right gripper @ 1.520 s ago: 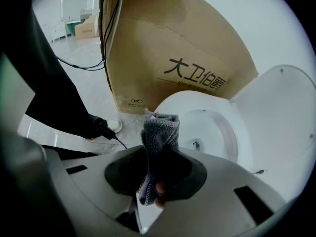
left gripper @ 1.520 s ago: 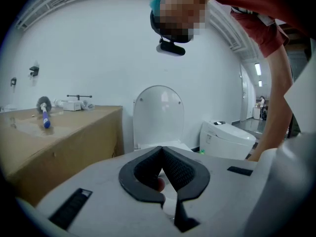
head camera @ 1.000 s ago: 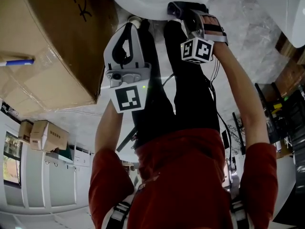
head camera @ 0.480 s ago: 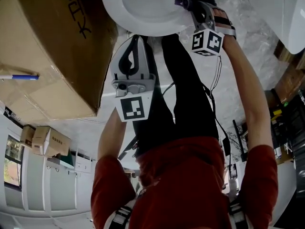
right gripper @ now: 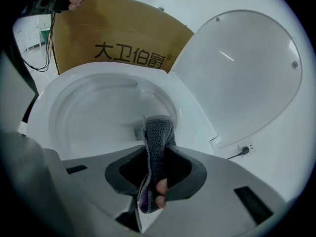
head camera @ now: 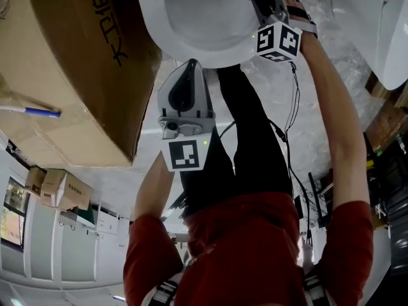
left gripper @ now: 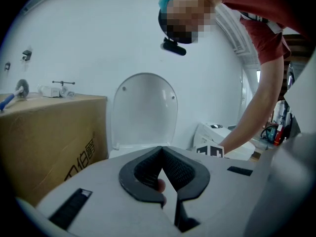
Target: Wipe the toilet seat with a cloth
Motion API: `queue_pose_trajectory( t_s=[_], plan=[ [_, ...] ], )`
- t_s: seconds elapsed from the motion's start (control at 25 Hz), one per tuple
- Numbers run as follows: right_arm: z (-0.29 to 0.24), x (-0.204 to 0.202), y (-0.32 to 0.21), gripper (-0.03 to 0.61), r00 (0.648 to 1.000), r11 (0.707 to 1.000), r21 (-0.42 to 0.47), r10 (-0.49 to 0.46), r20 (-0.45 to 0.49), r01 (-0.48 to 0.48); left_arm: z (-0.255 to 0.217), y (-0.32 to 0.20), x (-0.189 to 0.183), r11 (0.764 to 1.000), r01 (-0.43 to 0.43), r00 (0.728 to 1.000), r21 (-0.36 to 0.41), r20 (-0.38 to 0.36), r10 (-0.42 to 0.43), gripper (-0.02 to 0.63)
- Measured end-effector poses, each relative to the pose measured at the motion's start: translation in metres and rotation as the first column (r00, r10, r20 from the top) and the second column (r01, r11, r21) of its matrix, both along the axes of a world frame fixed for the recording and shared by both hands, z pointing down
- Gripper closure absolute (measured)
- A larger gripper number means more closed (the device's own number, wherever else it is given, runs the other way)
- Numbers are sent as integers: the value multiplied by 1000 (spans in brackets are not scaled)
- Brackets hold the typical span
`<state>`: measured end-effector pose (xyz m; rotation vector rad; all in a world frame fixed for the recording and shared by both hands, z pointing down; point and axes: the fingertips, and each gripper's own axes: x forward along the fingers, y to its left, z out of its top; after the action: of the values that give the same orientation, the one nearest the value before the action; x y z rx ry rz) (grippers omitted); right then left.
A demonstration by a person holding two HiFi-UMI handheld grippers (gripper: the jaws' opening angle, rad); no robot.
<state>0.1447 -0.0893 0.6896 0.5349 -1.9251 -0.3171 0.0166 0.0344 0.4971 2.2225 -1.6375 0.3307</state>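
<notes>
My right claw [right gripper: 159,157] is pinching the grey cloth [right gripper: 159,132]. A fold of it sticks out past the tips over the toilet bowl [right gripper: 94,117], close to the toilet rim [right gripper: 195,115] on the lid side, and I can't tell whether it touches the porcelain. The lid [right gripper: 247,68] is up, the cardboard box [right gripper: 128,48] stands just beside the toilet, and my left claw [left gripper: 161,153] is pressed together with nothing in it, near the front of the bowl.
</notes>
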Motion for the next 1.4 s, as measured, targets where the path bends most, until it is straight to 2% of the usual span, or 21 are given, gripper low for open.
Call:
queue_pose_trajectory(
  t_s=[0.24,0.4,0.68,1.12,1.4],
  plan=[
    [-11,-12,-54,505,995,999,43,-29,100,24,1,-13,-8,999,35,999,-3,5,-35,601],
    [-18,-17,-83,505,990,999,46,2,139,-9,3,-17,-13,999,49,999,-4,4,-49,601],
    [-28,-43,-113,505,990,999,51,-13,139,6,3,-21,-26,996,87,996,8,-10,-87,601],
    [-29,-160,-101,505,974,986,53,-164,157,158,-1,-12,-78,980,198,980,32,3,-198,601],
    [-32,-213,-93,505,973,987,21,-162,166,161,-10,8,-107,965,260,966,40,5,-260,601]
  ],
)
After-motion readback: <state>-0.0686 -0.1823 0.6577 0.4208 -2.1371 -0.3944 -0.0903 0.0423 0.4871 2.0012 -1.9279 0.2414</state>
